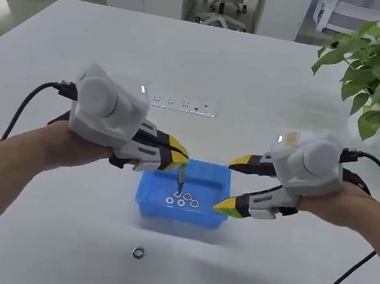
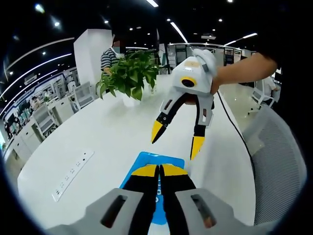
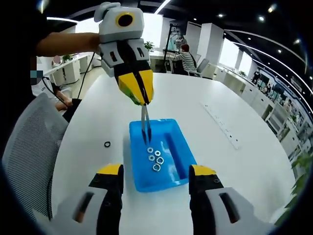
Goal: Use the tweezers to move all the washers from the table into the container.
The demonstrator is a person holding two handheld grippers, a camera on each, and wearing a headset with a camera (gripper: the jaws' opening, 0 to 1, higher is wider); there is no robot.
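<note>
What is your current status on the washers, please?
Left gripper shut on tweezers, tips over container. Right gripper open beside it. Five washers inside; one washer on table. Nothing blocking.

I work in open-plan office: big white meeting table [image 1: 261, 75] with socket strip [image 1: 179, 106] set in top, swivel chairs [image 1: 220, 6] behind it, mesh chair [image 3: 29, 142] alongside, potted plant [image 1: 373, 71], strip lights [image 2: 178, 32] on dark ceiling, white pillars [image 3: 210, 41], person [image 3: 186, 58] seated at far desk

Blue container [image 1: 208, 175], slvr washers [image 1: 180, 202], wht table [image 1: 248, 74]
</note>
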